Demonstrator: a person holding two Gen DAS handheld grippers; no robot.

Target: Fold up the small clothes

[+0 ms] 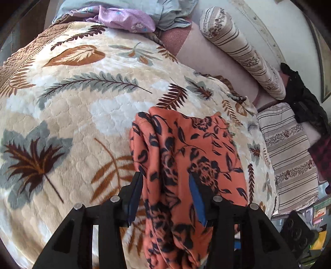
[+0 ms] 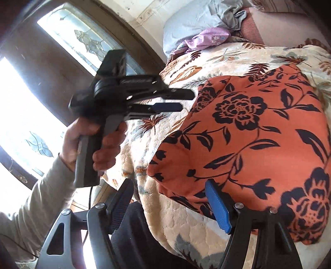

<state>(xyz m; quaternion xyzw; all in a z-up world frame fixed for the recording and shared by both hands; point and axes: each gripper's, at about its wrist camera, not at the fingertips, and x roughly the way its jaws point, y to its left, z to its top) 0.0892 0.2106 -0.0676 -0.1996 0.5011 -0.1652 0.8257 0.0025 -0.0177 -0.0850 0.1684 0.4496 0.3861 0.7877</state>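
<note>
An orange garment point(image 1: 186, 144) with black flowers lies folded on the bed, and in the right wrist view the orange garment point(image 2: 248, 134) fills the right half. My left gripper point(image 1: 165, 174) hovers over its near end with the jaws apart; the cloth runs beneath and between the fingers, and the pads do not press on it. Seen from the side, the left gripper point(image 2: 187, 100) is held by a hand point(image 2: 82, 134) just left of the garment's edge. My right gripper point(image 2: 169, 182) stands open at the garment's near corner, holding nothing.
A cream blanket point(image 1: 82, 93) with a leaf pattern covers the bed. Purple cloth point(image 1: 128, 18) and grey-blue cloth point(image 1: 171, 14) lie at the far end. A striped bolster point(image 1: 238, 45), a striped pillow point(image 1: 289, 155) and dark clothes point(image 1: 306, 99) line the right side. A window point(image 2: 20, 103) is behind the left hand.
</note>
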